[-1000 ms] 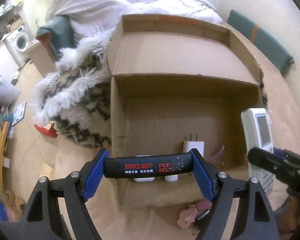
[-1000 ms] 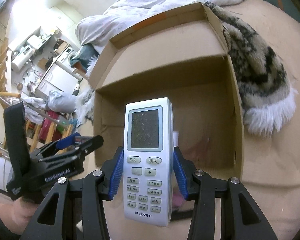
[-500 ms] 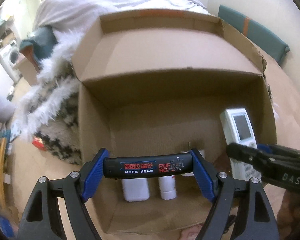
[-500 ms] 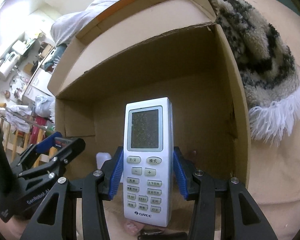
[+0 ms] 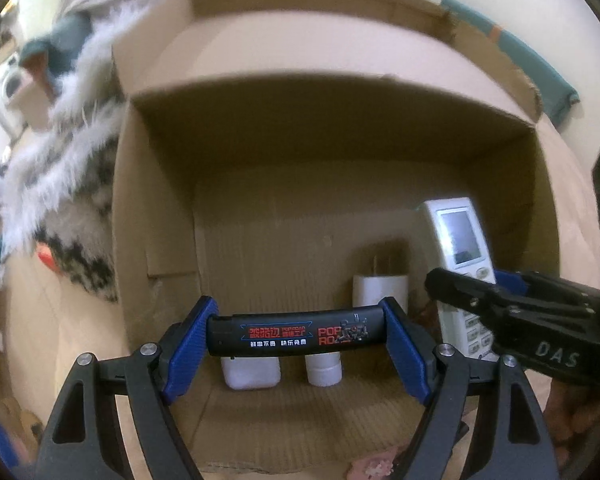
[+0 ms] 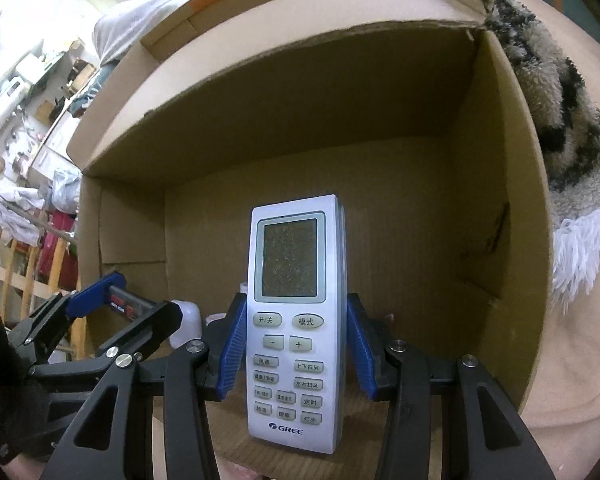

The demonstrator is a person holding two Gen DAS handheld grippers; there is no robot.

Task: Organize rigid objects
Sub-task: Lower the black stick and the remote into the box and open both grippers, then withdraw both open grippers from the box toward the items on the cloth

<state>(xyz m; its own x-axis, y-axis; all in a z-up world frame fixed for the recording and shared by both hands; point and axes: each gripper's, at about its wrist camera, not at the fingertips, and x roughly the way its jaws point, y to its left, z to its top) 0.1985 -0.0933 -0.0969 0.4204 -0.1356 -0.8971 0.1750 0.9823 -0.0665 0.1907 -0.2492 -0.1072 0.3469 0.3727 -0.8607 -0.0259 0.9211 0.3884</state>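
My left gripper (image 5: pixel 296 334) is shut on a black lighter (image 5: pixel 296 332) with red and white print, held crosswise over the open cardboard box (image 5: pixel 160 184). My right gripper (image 6: pixel 296 354) is shut on a white GREE remote control (image 6: pixel 296 320), held upright inside the same box (image 6: pixel 496 208). From the left wrist view the remote (image 5: pixel 458 240) and the right gripper (image 5: pixel 500 308) show at the right. The right wrist view catches the left gripper (image 6: pixel 112 300) low at the left.
On the box floor stand a white charger plug (image 5: pixel 380 288) and two white bottles (image 5: pixel 252 372), partly hidden behind the lighter. A furry black-and-white blanket (image 5: pixel 60 200) lies left of the box, also seen as a blanket (image 6: pixel 556 120) at its right side. Pink keychain (image 5: pixel 376 466) in front.
Both grippers have sunk towards and into the box, which now fills both views. The bottles and plug on the box floor have come into fuller sight. Both grips are unchanged.
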